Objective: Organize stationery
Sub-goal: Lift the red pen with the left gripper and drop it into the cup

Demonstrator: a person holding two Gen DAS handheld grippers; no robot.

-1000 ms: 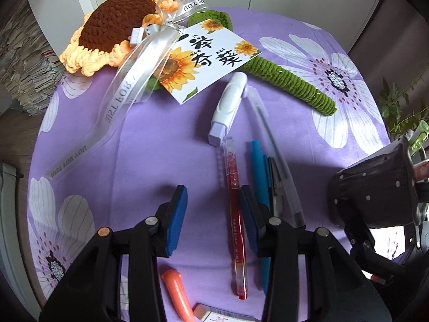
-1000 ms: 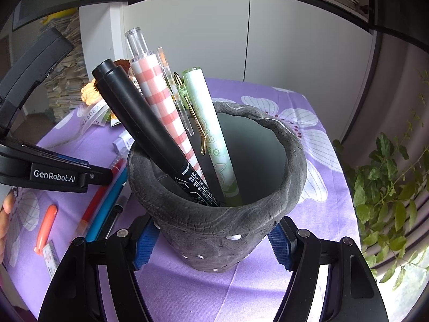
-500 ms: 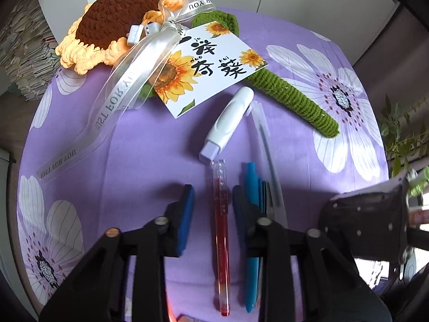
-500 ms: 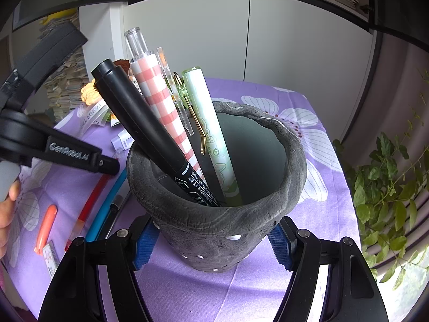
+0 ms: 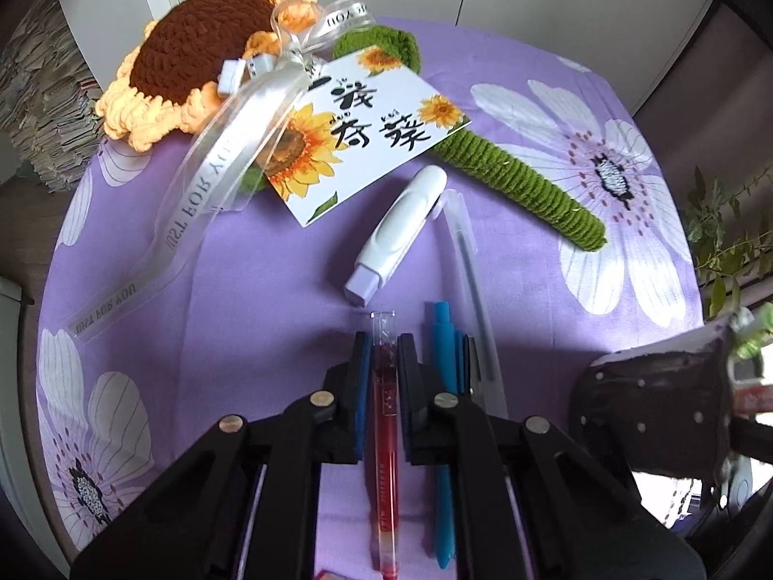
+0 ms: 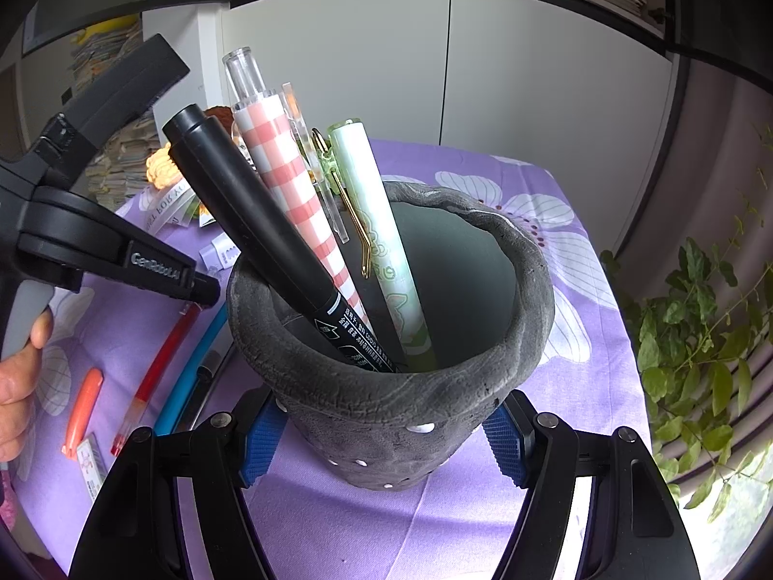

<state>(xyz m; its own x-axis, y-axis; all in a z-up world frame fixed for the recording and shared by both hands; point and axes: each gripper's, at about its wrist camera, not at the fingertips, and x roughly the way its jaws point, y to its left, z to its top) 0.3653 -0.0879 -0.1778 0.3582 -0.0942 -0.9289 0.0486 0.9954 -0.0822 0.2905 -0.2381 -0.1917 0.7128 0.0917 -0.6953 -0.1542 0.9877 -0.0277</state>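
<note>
My left gripper (image 5: 384, 362) is shut on the red pen (image 5: 385, 415), which lies on the purple flowered cloth (image 5: 241, 299). A blue pen (image 5: 443, 386), a dark pen and a clear pen (image 5: 471, 280) lie just right of it. A white correction tape (image 5: 398, 232) lies beyond. My right gripper (image 6: 381, 430) is shut on the grey pen holder (image 6: 396, 386), which holds a black marker (image 6: 261, 232), a pink checked pen (image 6: 285, 183) and a pale green pen (image 6: 377, 222). The left gripper also shows in the right wrist view (image 6: 205, 290), over the red pen (image 6: 159, 367).
A crochet sunflower (image 5: 193, 48) with a green stem (image 5: 531, 183), ribbon and card (image 5: 357, 140) lies at the cloth's far side. An orange cap (image 6: 82, 406) and a small eraser (image 6: 92, 469) lie near the left front edge. A plant (image 6: 700, 338) stands to the right.
My left gripper moved right and forward over the red pen and closed its jaws on it. The right gripper and pen holder stayed still.
</note>
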